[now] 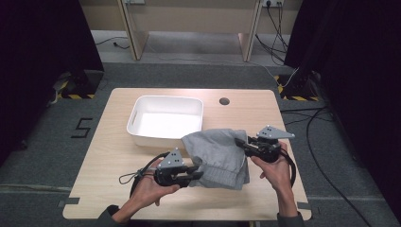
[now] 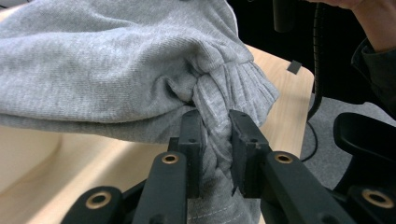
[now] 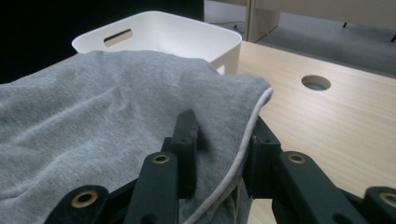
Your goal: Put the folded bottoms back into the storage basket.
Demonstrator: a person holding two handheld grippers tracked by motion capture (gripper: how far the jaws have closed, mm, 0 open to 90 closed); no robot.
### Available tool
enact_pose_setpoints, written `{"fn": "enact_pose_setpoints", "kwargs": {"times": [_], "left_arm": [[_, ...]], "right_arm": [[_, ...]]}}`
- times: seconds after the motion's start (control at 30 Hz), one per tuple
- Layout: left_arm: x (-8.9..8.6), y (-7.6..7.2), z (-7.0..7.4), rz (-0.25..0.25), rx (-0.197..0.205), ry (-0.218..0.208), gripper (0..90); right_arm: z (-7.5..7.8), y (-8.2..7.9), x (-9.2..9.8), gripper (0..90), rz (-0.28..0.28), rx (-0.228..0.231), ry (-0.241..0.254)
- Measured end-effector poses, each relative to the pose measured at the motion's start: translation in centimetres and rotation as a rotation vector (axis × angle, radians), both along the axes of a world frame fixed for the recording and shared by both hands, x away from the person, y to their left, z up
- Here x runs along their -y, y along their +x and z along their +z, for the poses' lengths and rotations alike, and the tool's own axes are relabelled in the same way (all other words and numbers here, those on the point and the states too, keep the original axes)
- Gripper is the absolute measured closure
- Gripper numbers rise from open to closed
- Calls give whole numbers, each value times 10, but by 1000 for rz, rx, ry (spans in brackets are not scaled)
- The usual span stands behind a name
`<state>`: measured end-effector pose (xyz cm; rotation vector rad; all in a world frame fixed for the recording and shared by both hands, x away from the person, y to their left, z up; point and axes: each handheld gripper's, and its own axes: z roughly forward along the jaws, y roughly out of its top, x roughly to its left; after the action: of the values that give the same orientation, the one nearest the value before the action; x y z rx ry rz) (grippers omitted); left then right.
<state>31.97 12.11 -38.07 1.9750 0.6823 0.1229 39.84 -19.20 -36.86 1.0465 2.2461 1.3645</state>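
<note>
The folded grey knit garment point(image 1: 218, 158) hangs between both hands just in front of the white rectangular plastic bin point(image 1: 165, 119); left claw point(image 2: 215, 140) and right claw point(image 3: 219, 144) each pinch an edge; keep both lifts level so it clears the pale wooden surface point(image 1: 118, 165) and the rim.

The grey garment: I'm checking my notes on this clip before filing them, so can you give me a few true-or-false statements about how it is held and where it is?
1. Both grippers are clamped on the grey garment. True: the left gripper pinches its gathered cuff, the right gripper its piped edge.
2. The garment lies inside the white bin. False: it is in front of the bin, one corner overlapping the bin's front rim.
3. The bin holds folded clothes. False: it looks empty.
4. The table has a round hole beyond the bin's right corner. True.
</note>
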Motion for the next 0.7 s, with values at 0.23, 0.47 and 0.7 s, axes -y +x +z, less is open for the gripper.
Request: {"fn": "enact_pose_setpoints", "kwargs": {"times": [0.23,0.47,0.7], "left_arm": [[-12,7,16,15,16,4,758],[-29,14,32,35,29,7,759],[-50,22,45,72,49,14,761]], "right_arm": [[12,9,-11,706,10,15,16],[27,24,-32,707,23,26,22],[35,37,-49,707,40,29,30]]}}
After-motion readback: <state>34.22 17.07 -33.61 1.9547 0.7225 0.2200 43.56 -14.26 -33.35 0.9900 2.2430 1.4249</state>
